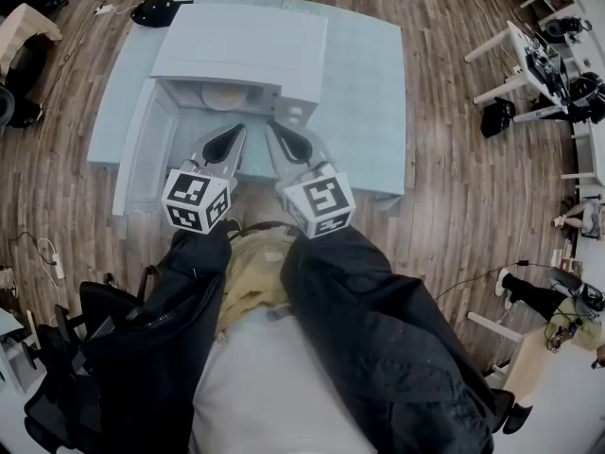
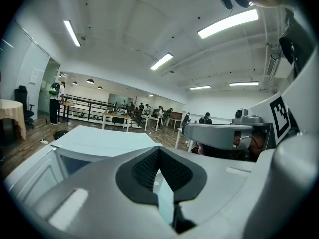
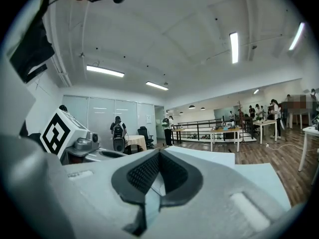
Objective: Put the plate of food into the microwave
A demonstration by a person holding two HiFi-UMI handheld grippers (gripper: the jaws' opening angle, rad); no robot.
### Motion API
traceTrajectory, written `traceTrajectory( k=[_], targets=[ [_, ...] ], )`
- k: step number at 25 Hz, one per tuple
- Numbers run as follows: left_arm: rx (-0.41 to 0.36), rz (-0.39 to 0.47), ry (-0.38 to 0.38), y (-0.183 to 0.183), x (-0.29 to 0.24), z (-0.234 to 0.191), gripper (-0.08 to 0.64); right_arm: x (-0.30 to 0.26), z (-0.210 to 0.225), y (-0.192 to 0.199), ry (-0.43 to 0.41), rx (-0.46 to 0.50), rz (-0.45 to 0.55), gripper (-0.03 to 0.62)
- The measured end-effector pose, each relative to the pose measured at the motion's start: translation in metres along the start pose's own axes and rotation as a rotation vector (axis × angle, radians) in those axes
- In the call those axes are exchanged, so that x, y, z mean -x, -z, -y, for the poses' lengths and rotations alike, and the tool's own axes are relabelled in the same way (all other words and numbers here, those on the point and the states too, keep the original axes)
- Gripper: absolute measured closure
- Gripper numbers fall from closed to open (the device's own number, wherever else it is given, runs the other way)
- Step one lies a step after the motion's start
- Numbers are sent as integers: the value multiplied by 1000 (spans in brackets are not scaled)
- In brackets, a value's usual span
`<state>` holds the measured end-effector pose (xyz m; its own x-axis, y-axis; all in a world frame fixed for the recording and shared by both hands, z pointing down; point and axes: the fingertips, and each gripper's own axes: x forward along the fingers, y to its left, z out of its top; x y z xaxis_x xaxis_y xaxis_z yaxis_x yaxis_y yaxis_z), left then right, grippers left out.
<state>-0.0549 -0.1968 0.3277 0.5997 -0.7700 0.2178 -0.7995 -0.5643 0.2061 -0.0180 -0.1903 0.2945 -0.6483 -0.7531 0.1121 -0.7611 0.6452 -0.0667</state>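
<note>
A: Quick one. Where's the plate of food [image 1: 227,97]?
B: We see it inside the microwave [image 1: 244,50], a pale round shape in the cavity just under the top panel. Only part of it shows from the head view, and we can't make out the food on it.
A: The door [image 1: 142,154]?
B: Swung open, at 9 o'clock of the cavity. The microwave sits on the light blue desk [image 1: 369,102].
A: Left hand-held gripper [image 1: 236,132]?
B: Jaws together, nothing between the pads. We read that in its own view, where the ribbed pads meet at the tip. It sits at 6 o'clock of the cavity opening, tip pointing toward 12, apart from the plate.
A: Right hand-held gripper [image 1: 272,130]?
B: Same. Jaws closed on nothing, just beside the left one, at its 3 o'clock. The two tips are near each other, but we can't tell if they touch.
A: Anything else we tag?
B: A marker cube [image 1: 197,200] at the 6 o'clock end of each gripper. Wood floor [image 1: 454,187] round the desk. A black item [image 1: 156,9] at 11 o'clock, by the desk's far corner. A black bag [image 1: 104,324] at 7 o'clock, beside the person's dark-trousered legs [image 1: 378,348]. We also see people [image 2: 55,103] far off in both gripper views.
</note>
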Motion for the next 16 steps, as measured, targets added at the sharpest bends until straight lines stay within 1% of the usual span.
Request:
traceTrajectory(
  k=[5, 16],
  targets=[
    [-3, 10, -16, -3, 0, 0, 560, 1, 1, -4, -8, 15, 3, 597],
    [4, -17, -18, 2, -14, 4, 560, 3, 15, 0, -3, 16, -8, 595]
  ],
)
